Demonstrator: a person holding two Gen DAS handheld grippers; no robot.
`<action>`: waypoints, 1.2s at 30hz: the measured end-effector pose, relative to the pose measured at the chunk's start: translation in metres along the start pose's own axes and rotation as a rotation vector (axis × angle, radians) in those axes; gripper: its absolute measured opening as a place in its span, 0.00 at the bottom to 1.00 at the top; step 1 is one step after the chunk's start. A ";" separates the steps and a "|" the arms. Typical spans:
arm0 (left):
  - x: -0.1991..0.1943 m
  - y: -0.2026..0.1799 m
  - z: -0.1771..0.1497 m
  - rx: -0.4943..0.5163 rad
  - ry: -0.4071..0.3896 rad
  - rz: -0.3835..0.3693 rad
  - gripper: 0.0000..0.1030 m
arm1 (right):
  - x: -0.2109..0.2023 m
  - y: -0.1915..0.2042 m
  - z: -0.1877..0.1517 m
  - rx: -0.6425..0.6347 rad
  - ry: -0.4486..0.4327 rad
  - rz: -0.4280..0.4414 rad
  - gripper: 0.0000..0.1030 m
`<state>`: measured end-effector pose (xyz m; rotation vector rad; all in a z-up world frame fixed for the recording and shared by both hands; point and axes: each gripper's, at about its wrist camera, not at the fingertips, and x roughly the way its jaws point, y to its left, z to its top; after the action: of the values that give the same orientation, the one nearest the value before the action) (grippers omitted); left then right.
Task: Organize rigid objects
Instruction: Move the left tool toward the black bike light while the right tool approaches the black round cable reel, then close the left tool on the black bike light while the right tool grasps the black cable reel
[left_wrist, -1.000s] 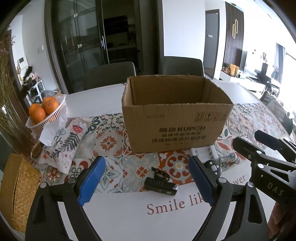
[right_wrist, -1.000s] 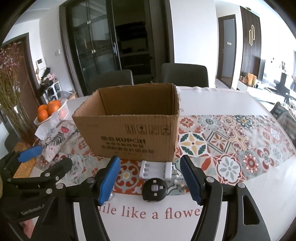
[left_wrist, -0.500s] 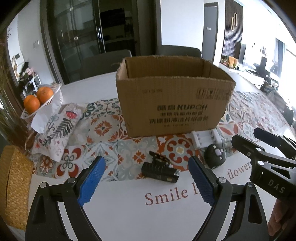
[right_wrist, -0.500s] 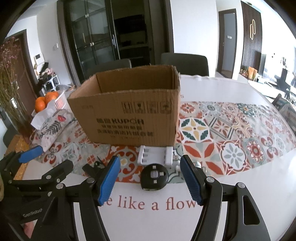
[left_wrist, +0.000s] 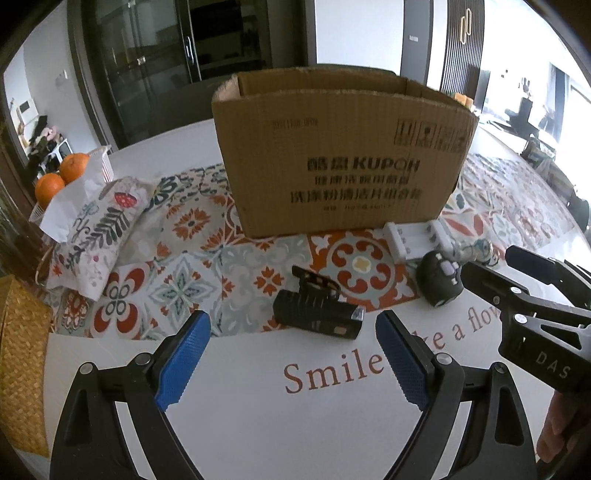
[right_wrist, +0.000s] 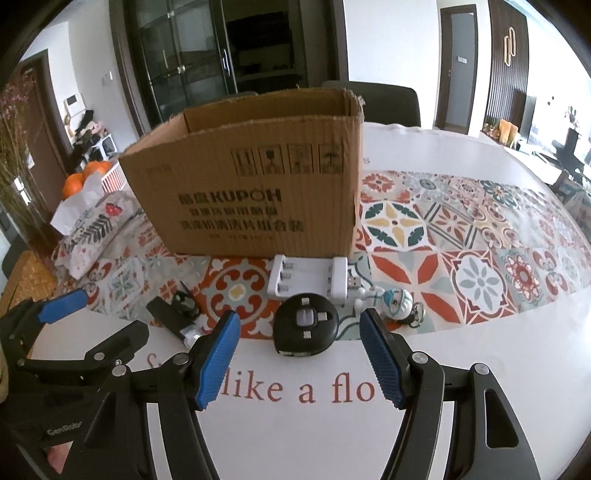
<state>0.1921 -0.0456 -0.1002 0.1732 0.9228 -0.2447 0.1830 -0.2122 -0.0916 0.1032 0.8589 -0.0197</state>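
My left claw (left_wrist: 291, 354) gapes wide, empty, the black light (left_wrist: 317, 319) at twelve o'clock; my right claw (right_wrist: 300, 363), likewise, faces the round black gadget (right_wrist: 306, 325). I'd straddle each squarely before closing, then lift into the box (right_wrist: 258, 199).

You get bright daylight from the windows on the right, blown out to white in both views. It puts a soft sheen on the white tabletop (left_wrist: 240, 387), and the cardboard box (left_wrist: 343, 155) casts only a faint shadow. Its printed lettering is slightly soft. Fisheye bending curves the room at the edges, and black vignette fills your corners. The dark cabinet (right_wrist: 207, 51) stays dim.
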 end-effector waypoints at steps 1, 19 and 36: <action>0.002 0.000 -0.001 0.002 0.004 -0.002 0.89 | 0.002 0.000 -0.001 -0.002 0.006 -0.001 0.66; 0.032 -0.011 -0.008 0.061 0.042 -0.043 0.89 | 0.036 -0.010 -0.016 0.002 0.080 0.011 0.66; 0.059 -0.004 -0.003 0.036 0.056 -0.079 0.88 | 0.064 -0.006 -0.010 -0.011 0.107 0.009 0.66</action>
<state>0.2228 -0.0568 -0.1493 0.1777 0.9825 -0.3308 0.2172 -0.2152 -0.1466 0.0978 0.9654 -0.0011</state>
